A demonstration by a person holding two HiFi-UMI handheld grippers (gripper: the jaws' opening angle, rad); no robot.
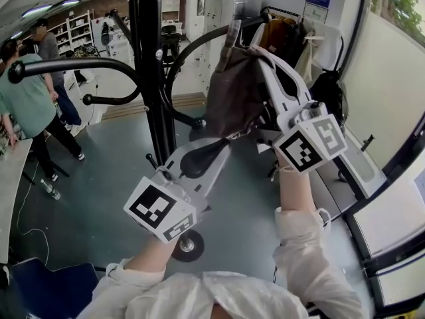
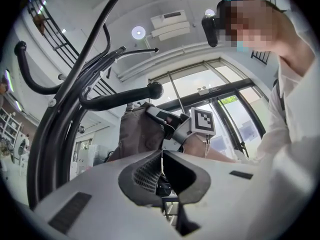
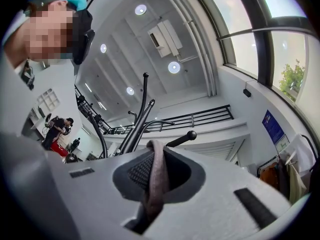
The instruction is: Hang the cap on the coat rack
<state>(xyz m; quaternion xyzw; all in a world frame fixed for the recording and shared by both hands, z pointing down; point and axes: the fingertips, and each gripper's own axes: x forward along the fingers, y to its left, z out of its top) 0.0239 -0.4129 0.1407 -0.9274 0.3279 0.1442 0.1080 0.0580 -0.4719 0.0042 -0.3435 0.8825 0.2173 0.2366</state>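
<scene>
The right gripper is clenched on a fold of the cap, which hangs at upper centre of the head view, just under a curved hook of the rack. The left gripper, at lower centre, is closed on nothing. The cap's opening should be lifted over the hook's knob and let go only once it is seated.

My head view looks steeply down from overhead onto the black curved-arm metal coat rack. Each gripper view sits close behind its own jaws, aimed up at the white ceiling — both catch that rack, I think its upper arms.
</scene>
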